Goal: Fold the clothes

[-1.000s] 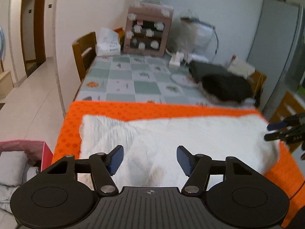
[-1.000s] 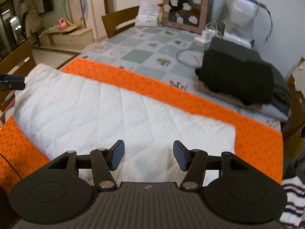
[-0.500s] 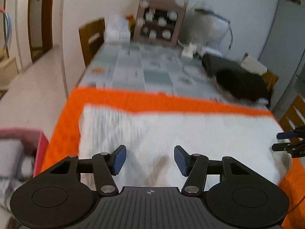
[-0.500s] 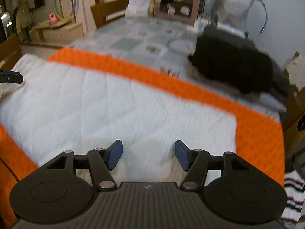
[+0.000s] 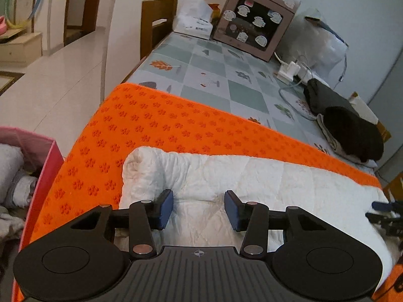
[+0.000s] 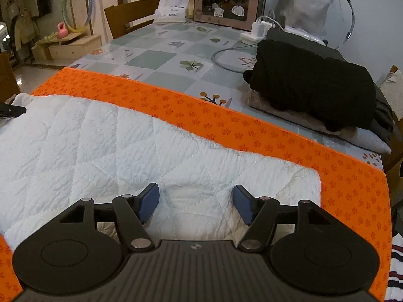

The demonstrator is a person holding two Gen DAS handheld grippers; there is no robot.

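A white quilted garment (image 5: 252,176) lies flat on an orange flower-print mat (image 5: 163,120) over the table. My left gripper (image 5: 199,207) is low over the garment's left end, near its rolled corner. Its jaws are closing with fabric between them, and the pads do not clamp it. My right gripper (image 6: 196,201) is down at the right end of the garment (image 6: 100,146). Its jaws are opening around a small pucker of cloth. Each gripper's tips show at the edge of the other's view: the right gripper (image 5: 385,216) and the left gripper (image 6: 12,110).
A folded pile of black clothes (image 6: 309,83) sits on the checked tablecloth beyond the mat (image 6: 252,125). Behind it are a stickered cabinet (image 5: 254,30), a charger and cable, and a tissue pack. A pink basket (image 5: 47,156) with clothes stands at the left. Striped cloth (image 6: 395,264) lies at the lower right.
Both grippers have come down closer to the white garment's near edge. The left view has rolled and its jaws have narrowed. The right jaws have widened slightly.
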